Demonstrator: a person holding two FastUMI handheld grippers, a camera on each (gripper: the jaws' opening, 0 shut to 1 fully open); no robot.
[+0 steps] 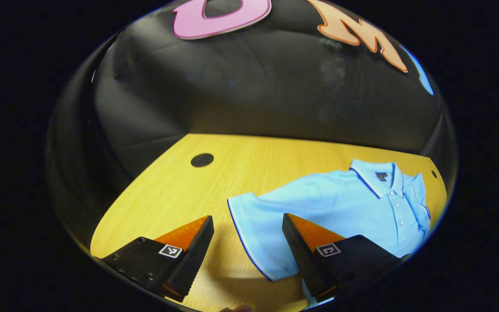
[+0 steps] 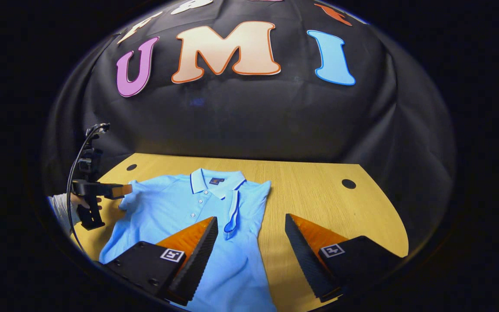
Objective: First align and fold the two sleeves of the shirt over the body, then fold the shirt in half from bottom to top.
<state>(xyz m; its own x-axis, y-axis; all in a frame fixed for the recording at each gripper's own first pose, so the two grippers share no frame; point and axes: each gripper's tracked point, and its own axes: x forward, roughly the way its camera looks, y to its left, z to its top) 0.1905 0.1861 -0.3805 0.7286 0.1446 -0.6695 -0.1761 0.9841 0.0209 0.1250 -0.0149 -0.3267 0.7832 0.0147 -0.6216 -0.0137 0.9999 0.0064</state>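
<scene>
L tongs spread, straddling the unfolded sleeve hem; shirt body lies to their right. R tongs spread, over the folded side.

A light wooden tabletop with a yellowish grain stands against the black cloth wall, with small round dark holes near its far corners. On it lies a light blue short-sleeved polo shirt with dark-edged white trim, spread front up, collar toward the far edge. One sleeve is folded over the body; the other lies flat toward the side edge.
</scene>
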